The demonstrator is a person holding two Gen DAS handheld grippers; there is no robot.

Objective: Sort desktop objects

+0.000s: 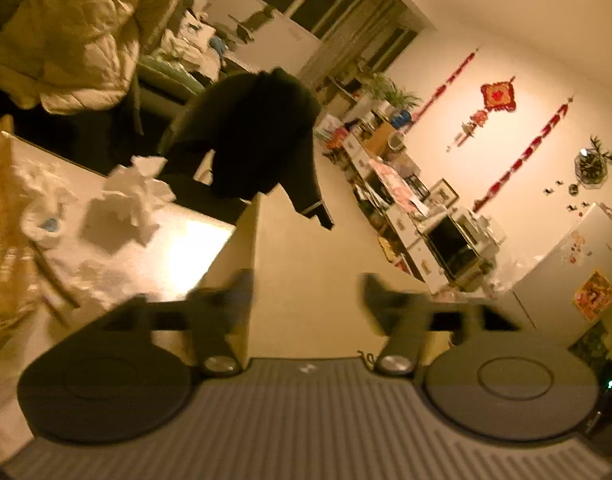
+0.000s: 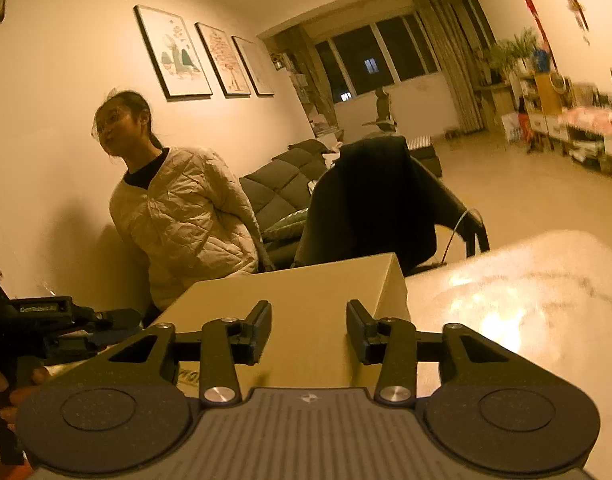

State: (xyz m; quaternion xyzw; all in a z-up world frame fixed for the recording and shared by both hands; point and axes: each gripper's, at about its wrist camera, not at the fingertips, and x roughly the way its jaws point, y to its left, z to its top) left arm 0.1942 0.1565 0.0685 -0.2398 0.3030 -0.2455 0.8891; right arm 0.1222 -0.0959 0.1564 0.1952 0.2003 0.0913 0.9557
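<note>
Nearest the right wrist camera, the right gripper (image 2: 309,330) stands with its jaws apart and empty over a cardboard box (image 2: 306,300) on the glossy table (image 2: 525,292). At far left the left gripper (image 1: 307,302), jaws wide with nothing between them, sits beside the box's corner. Crumpled tissue (image 1: 136,196) lies farther along the table. Beyond, a person in a quilted jacket (image 2: 186,216) sits beside a dark draped chair (image 2: 377,200).

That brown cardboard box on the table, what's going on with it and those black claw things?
A person holds a two-finger gripper in each hand over a glossy pale table, sorting what is on it. The right gripper hovers over the brown cardboard box, jaws apart, gripping nothing. The left gripper is open and empty too, beside that box's corner. Crumpled white tissues lie untouched on the table. Another person in a cream quilted jacket sits behind.
</note>
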